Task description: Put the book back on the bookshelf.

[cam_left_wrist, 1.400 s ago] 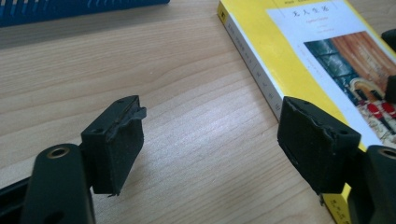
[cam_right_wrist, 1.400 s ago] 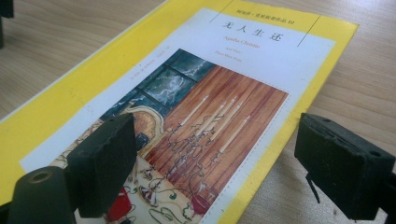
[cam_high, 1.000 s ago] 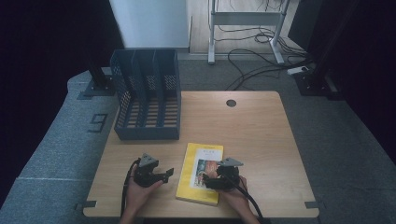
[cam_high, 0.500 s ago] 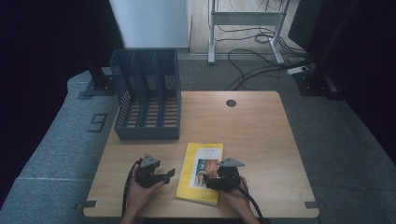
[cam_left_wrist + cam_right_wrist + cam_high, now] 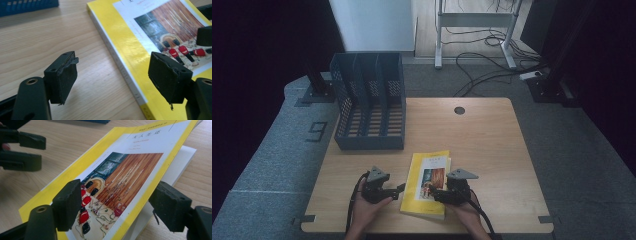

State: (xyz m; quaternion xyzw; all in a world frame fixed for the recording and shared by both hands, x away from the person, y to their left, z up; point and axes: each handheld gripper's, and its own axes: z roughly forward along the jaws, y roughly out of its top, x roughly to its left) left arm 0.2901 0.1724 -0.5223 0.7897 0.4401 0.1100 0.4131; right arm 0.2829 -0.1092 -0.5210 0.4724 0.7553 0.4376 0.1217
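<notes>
A yellow book (image 5: 428, 176) with a picture on its cover lies flat near the table's front edge. My left gripper (image 5: 398, 190) is just left of its spine and stands open; in the left gripper view (image 5: 117, 77) the spine edge of the book (image 5: 125, 42) runs between the two jaws. My right gripper (image 5: 432, 193) hovers over the book's near right part and is open. In the right gripper view (image 5: 117, 205) the jaws straddle the cover's free edge, where the cover (image 5: 130, 170) sits slightly raised above the white pages (image 5: 182, 162).
A blue-grey mesh file rack (image 5: 369, 102) with three slots stands at the table's back left. A round cable hole (image 5: 459, 110) sits near the far edge. Bare wood lies right of the book. Cables run across the floor beyond the table.
Both grippers have drawn back slightly toward the table's near edge. The book lies where it was.
</notes>
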